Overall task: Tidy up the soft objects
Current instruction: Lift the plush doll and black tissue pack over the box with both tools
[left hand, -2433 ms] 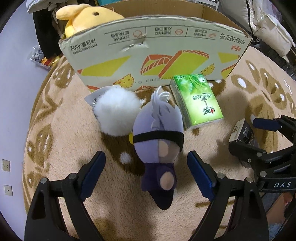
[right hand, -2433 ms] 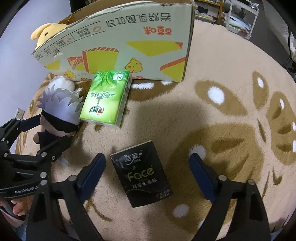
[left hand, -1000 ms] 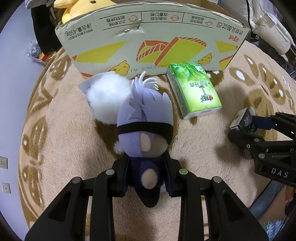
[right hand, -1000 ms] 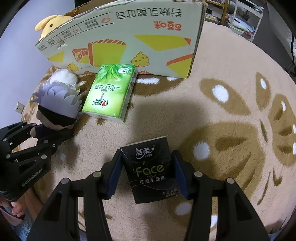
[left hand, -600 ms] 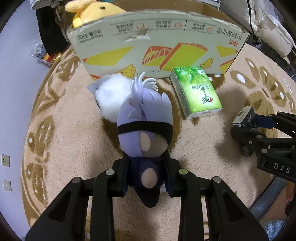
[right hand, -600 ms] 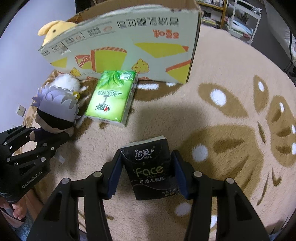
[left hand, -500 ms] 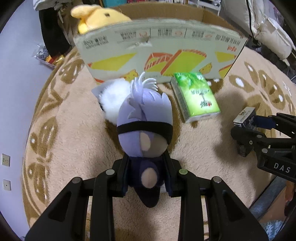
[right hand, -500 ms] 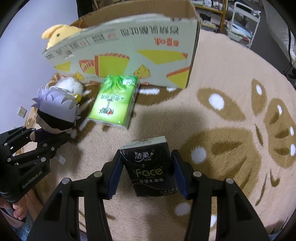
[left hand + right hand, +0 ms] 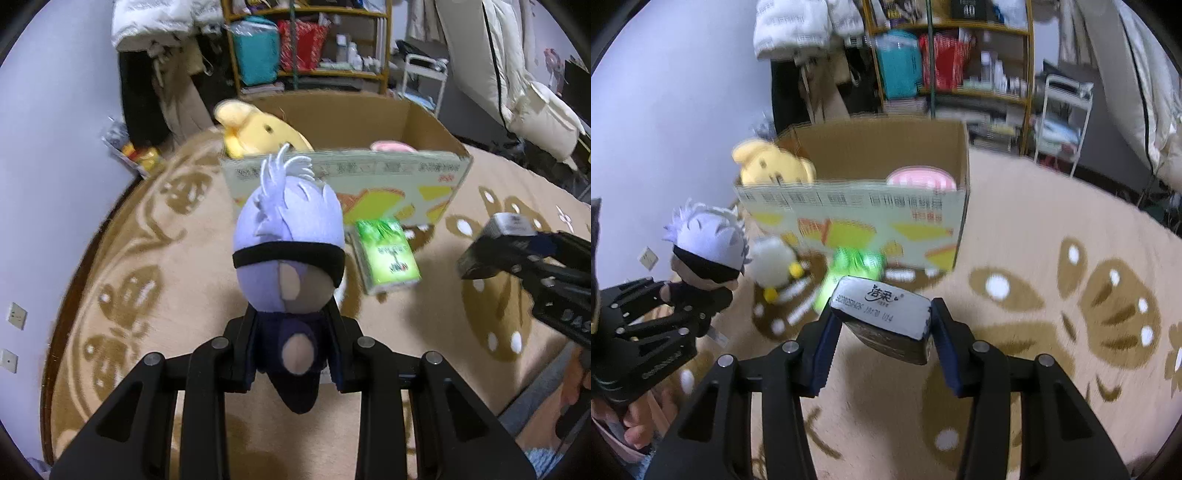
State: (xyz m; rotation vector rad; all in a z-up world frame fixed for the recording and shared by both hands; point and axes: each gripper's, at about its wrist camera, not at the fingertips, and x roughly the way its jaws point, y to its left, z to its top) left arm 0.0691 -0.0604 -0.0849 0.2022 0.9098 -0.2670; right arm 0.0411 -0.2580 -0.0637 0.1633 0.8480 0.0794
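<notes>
Your left gripper [image 9: 293,349] has its jaws clamped on the purple-haired plush doll [image 9: 290,254], held above the rug [image 9: 155,295]. Your right gripper [image 9: 882,341] has its jaws closed on the black tissue pack [image 9: 886,317], also raised. The green tissue pack [image 9: 388,254] lies on the rug, just in front of the cardboard box [image 9: 886,214].

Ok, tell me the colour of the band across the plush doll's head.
Black, on the plush doll; clearest in the left wrist view.
</notes>
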